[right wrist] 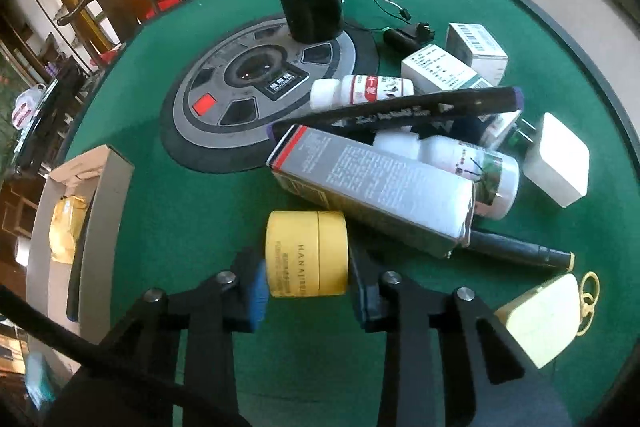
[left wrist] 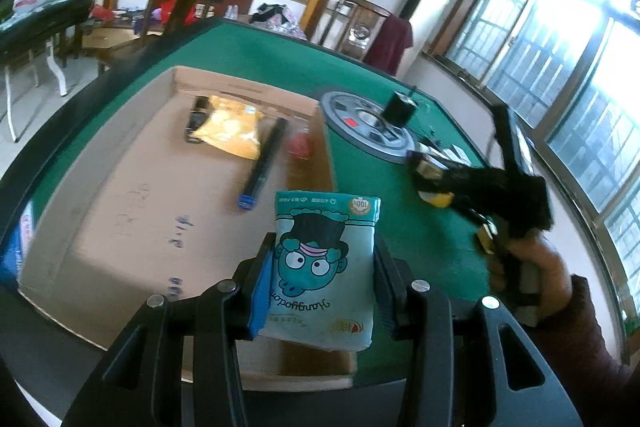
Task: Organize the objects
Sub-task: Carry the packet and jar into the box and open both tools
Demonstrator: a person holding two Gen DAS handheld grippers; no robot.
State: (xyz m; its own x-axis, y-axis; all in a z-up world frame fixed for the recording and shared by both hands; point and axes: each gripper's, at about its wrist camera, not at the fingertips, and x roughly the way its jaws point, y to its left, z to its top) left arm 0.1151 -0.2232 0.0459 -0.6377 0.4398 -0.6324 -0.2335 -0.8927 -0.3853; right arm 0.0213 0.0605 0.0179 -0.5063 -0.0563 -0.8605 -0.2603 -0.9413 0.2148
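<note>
My left gripper (left wrist: 322,267) pinches a teal tissue pack (left wrist: 326,267) with a cartoon face, its pads pressed on both sides; the pack sits low in the centre of the left wrist view, above the near edge of the open cardboard box (left wrist: 120,195). Inside the box, toward the upper middle, lie a yellow bag (left wrist: 230,129), a dark pen (left wrist: 266,157) and something small and red, too blurred to name. My right gripper (right wrist: 306,279) clamps a yellow jar (right wrist: 306,253), bottom centre of the right wrist view, over the green table (right wrist: 192,195). Just right of the jar lies a pile: a grey carton (right wrist: 372,179), white bottles (right wrist: 360,91), small boxes (right wrist: 476,45). A black motor (right wrist: 312,13) stands at the upper centre.
</note>
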